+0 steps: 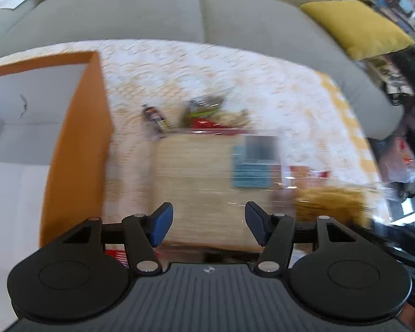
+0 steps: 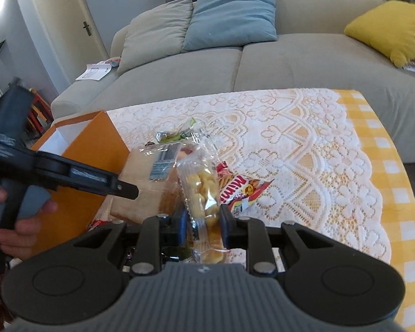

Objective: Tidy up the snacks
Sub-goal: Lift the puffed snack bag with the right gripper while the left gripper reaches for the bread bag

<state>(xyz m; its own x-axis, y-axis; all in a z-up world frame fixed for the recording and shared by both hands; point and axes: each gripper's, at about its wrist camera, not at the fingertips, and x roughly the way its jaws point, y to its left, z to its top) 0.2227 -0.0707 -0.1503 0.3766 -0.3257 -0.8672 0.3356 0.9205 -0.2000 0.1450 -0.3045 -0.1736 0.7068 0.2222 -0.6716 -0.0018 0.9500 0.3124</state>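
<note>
My right gripper (image 2: 204,227) is shut on a clear bag of yellow puffed snacks (image 2: 200,185), which stands up between the pads above the table. Behind the bag lies a red "Mini" packet (image 2: 244,191). To its left lies a flat beige pack with a blue label (image 2: 146,182). My left gripper (image 1: 209,225) hangs open over that beige pack (image 1: 196,182) with nothing between its pads; it also shows from the side (image 2: 127,189), held by a hand. An open orange box with a white inside (image 1: 77,152) stands at the left. The left wrist view is blurred.
A green-wrapped sweet (image 2: 171,137) and a dark bar (image 1: 153,117) lie behind the beige pack. The table wears a white lace cloth (image 2: 290,138) over yellow check. A grey sofa (image 2: 304,63) with cushions runs along the far edge.
</note>
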